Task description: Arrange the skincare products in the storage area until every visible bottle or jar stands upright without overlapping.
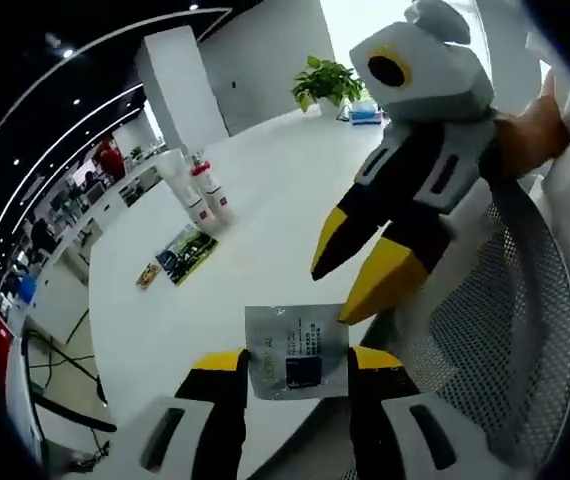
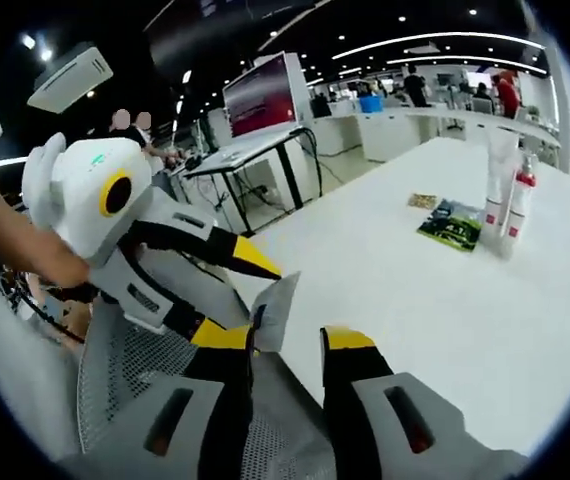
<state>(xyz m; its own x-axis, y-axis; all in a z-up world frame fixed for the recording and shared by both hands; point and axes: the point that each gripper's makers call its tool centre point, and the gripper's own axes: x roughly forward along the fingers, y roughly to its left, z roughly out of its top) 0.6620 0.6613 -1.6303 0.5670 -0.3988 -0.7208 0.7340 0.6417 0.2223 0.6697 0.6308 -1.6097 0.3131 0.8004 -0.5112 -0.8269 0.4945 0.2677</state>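
Nearest, in the left gripper view: left gripper (image 1: 296,362) clenched on a flat grey sachet (image 1: 295,352), pinched by both side edges at 6 o'clock. Right gripper (image 1: 360,270) entering from 2 o'clock, jaws parted, lower tip touching the sachet's top right corner. In the right gripper view: right gripper (image 2: 287,340) released, the sachet (image 2: 276,312) edge-on just ahead of the left jaw tip, left gripper (image 2: 227,292) gripping it from 9 o'clock.

Probably light, thin, floppy and slick; best taken by a sealed edge, not the soft middle.

Below, a mesh chair (image 1: 525,300) crowding the near table edge. Beyond, bare white table (image 1: 265,190), ample room. Further, at 10 o'clock, a leaflet (image 1: 185,252), then upright bottles (image 1: 208,190), close together, easily toppled.
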